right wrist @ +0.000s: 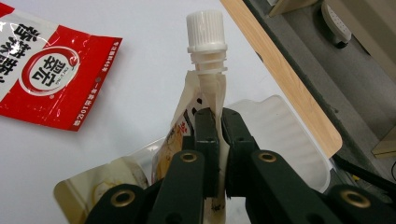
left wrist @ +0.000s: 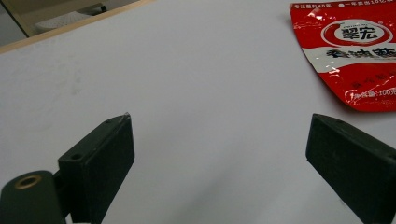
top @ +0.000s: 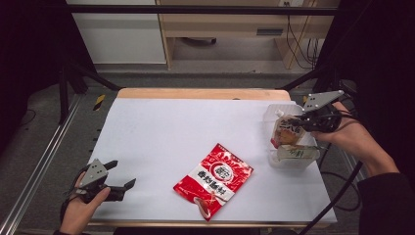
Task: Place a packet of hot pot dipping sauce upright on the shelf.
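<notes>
Black jaws of my right gripper [right wrist: 218, 122] are clenched on a cream, brown-printed spouted pouch [right wrist: 201, 100], pinching its flat upper edge just below the white screw cap [right wrist: 206, 29]. I read the cap pointing away from the gripper camera, with the pouch body hanging under the jaws. From the high view, the right gripper [top: 299, 122] holds this pouch [top: 285, 132] over a clear plastic tray [top: 274, 111] that stands near the right edge of the white table [top: 161, 132]. A second flat pouch with a pale green label [top: 295, 153] lies in the near part of that tray. I cannot tell whether the held pouch touches the tray floor.

My left gripper [top: 125, 187] rests at the near left corner of the table, jaws spread wide with nothing between them; in the left gripper view [left wrist: 219, 158] only bare white surface lies between the two pads.

One red and white foil snack bag [top: 214, 179] lies flat near the table's front edge, between the two grippers and well apart from both.
</notes>
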`<action>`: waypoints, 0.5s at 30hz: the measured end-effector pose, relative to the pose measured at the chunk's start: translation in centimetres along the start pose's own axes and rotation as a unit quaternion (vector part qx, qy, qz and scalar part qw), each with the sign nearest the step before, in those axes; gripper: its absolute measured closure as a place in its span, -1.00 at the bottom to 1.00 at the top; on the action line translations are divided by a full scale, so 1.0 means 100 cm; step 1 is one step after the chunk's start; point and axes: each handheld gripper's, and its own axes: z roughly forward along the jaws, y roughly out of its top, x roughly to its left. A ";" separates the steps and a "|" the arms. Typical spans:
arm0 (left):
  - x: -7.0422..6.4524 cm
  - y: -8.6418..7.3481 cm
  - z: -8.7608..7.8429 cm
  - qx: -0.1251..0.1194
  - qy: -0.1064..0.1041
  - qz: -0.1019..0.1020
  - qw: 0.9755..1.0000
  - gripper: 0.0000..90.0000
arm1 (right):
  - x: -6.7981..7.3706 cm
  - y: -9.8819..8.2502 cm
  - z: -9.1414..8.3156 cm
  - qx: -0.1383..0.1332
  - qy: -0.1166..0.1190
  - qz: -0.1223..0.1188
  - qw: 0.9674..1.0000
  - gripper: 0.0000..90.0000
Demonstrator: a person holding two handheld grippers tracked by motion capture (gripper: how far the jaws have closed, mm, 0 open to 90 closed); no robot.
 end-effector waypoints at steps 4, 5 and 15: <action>0.000 0.000 0.000 -0.001 0.000 0.000 1.000 -0.83 | 0.000 0.002 0.002 0.000 0.000 -0.005 1.000 0.94; 0.000 0.000 0.000 -0.001 0.000 0.000 1.000 -0.83 | -0.001 0.003 0.002 -0.001 0.000 -0.006 1.000 0.94; 0.000 0.000 0.000 0.000 -0.001 0.000 1.000 -0.83 | 0.000 0.000 0.015 0.018 0.007 -0.007 1.000 0.93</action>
